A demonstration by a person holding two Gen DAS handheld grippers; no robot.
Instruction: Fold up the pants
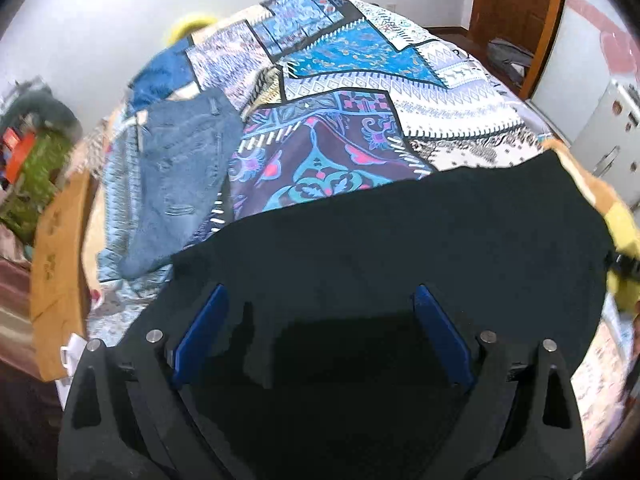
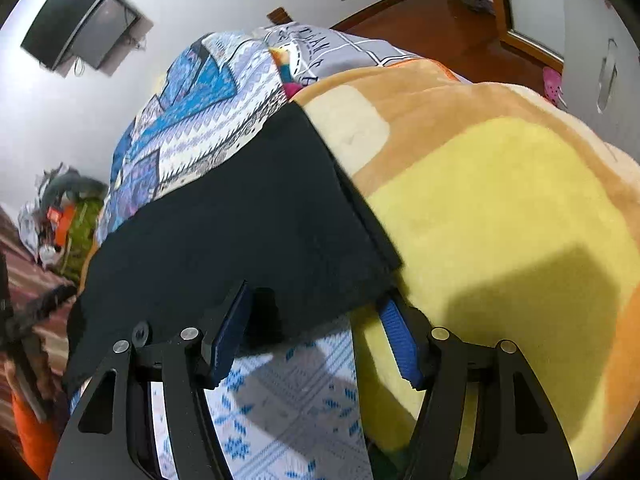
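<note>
The black pants (image 1: 400,248) lie spread across the bed (image 1: 344,80) — their near edge under the wide left claw (image 1: 320,300), one corner between the parted fingers of the right claw (image 2: 320,300), no pad visibly pressing

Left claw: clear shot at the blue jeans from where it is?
Probably yes. The jeans lie uncovered on the bedspread, up and left of the left claw. Only the black pants lie under the open claw; nothing stands between.
</note>
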